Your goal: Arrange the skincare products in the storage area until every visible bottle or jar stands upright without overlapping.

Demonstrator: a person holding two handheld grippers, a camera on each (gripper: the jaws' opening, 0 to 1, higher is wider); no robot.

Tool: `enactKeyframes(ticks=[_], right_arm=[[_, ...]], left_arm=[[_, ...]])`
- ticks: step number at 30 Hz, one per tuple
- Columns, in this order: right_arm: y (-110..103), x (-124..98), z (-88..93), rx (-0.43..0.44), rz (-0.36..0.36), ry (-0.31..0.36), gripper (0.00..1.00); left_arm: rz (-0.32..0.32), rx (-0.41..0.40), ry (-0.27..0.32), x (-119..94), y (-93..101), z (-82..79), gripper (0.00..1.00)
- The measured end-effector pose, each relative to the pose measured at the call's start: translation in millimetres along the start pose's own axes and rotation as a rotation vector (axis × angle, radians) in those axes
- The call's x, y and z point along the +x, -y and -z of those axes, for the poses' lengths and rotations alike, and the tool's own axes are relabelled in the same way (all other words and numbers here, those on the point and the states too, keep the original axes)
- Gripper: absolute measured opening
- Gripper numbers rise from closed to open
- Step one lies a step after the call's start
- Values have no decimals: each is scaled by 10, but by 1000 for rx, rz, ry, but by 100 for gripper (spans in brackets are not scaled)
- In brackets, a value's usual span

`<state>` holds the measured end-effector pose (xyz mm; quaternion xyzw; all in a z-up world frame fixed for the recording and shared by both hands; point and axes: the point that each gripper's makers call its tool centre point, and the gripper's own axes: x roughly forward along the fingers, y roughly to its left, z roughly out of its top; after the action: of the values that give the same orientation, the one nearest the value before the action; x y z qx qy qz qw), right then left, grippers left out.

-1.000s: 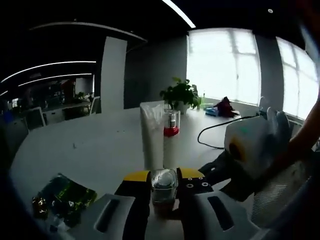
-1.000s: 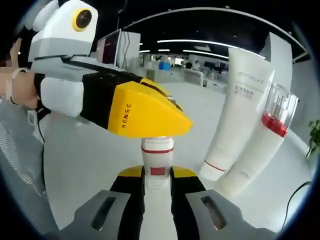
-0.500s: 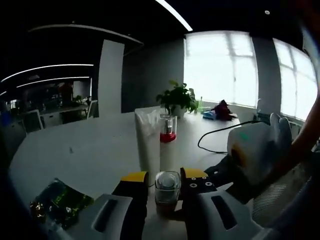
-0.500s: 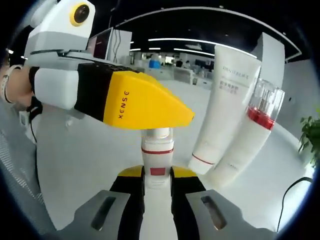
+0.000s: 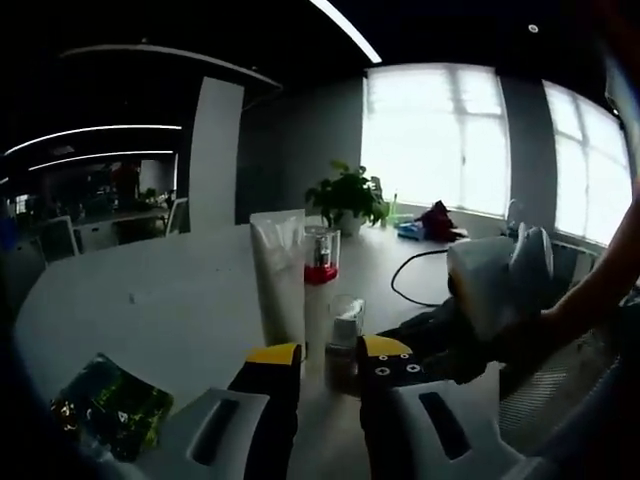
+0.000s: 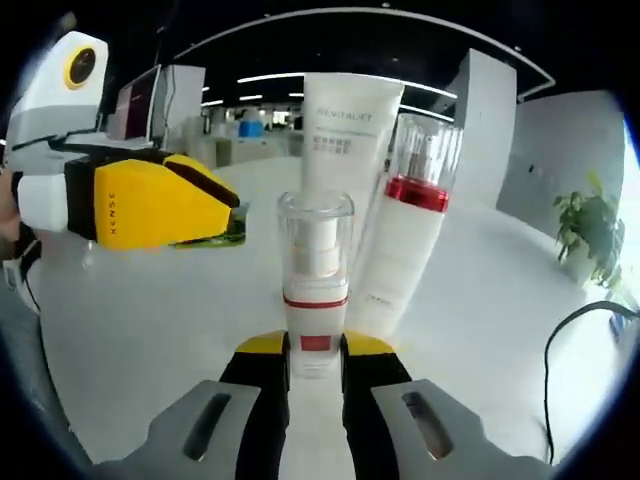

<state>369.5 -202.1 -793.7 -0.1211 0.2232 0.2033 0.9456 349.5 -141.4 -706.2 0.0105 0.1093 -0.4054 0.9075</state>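
A small pump bottle (image 6: pixel 315 275) with a clear cap and a red band stands upright between the jaws of my right gripper (image 6: pixel 316 352), which is shut on its lower body. In the left gripper view that bottle (image 5: pixel 343 342) is just beyond my open left gripper (image 5: pixel 328 356), apart from its jaws, and the right gripper's white body (image 5: pixel 495 285) reaches in from the right. My left gripper (image 6: pixel 215 212) hangs to the left of the bottle, not touching it. Close behind stand a white tube (image 6: pixel 345 135) and a taller bottle with a red collar (image 6: pixel 408 235), both upright.
The white table (image 5: pixel 170 300) carries a green foil packet (image 5: pixel 105 405) at the near left. A potted plant (image 5: pixel 350 190) and a black cable (image 5: pixel 410 272) lie farther back towards the windows. The cable (image 6: pixel 570 330) also curves along the right side in the right gripper view.
My left gripper has let go of the small bottle's cap and drawn back to the left. The right gripper, still holding the bottle, has come closer to the tube and the red-collared bottle.
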Motion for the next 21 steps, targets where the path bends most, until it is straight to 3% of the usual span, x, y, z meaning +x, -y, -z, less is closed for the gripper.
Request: enactKeyframes(ticks=[10,17,21], right_arm=[[193,3,30,73,99,-13,19],[229,-19,38,163,169,-3,19],[216,-12,65,173,179,-4,19]], left_arm=[[0,-9,3,-8,-8,-7,17],[-4,-14,4,-32,-24,-12,17],[-12,-16,7,-54,-57,-10,17]])
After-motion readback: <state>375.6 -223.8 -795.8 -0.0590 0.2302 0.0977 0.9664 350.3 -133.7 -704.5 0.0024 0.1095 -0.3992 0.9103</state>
